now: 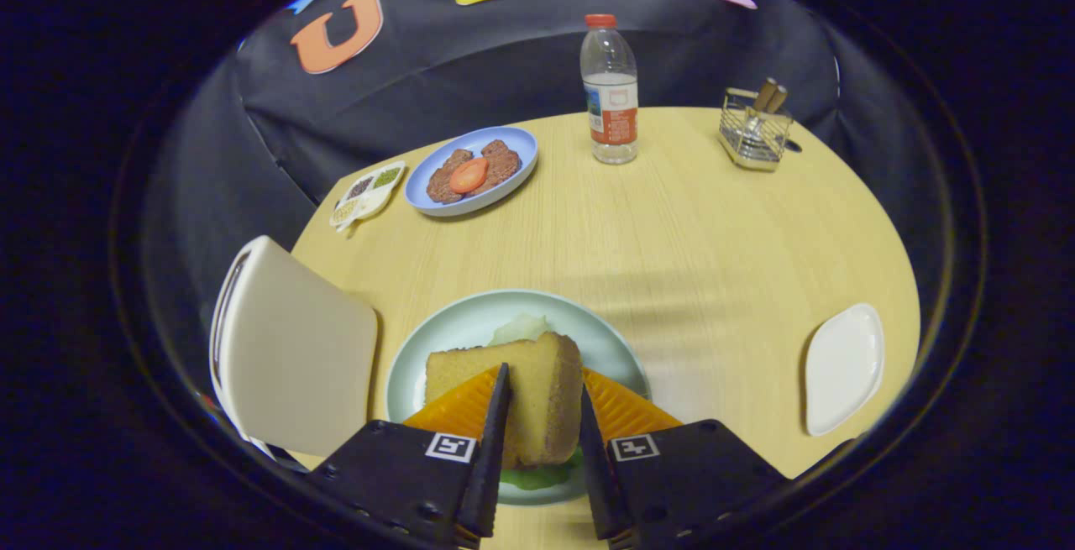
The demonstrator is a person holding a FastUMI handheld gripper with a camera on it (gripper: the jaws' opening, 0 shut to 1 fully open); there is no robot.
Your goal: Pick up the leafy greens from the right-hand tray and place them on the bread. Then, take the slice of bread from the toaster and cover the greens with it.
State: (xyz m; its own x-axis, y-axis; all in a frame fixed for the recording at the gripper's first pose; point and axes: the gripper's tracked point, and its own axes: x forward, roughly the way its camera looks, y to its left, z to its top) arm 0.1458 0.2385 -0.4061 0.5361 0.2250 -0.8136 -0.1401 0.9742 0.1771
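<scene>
My gripper [542, 403] is shut on a slice of bread [512, 390], which stands on edge between the two fingers [495, 424]. The slice hangs over a pale green plate [437, 348]. Leafy greens [537, 476] show under the slice on the plate, and a pale leaf [521, 329] peeks out beyond it. The bread beneath the greens is hidden by the held slice. A cream toaster [290, 353] stands just left of the plate. A white tray [842, 367] with nothing on it lies to the right of the plate.
Further back on the wooden table [689, 231] are a blue plate [514, 172] with meat patties and a tomato slice, a small divided dish of seeds [367, 191], a water bottle [610, 92], and a wire holder [754, 128] with utensils.
</scene>
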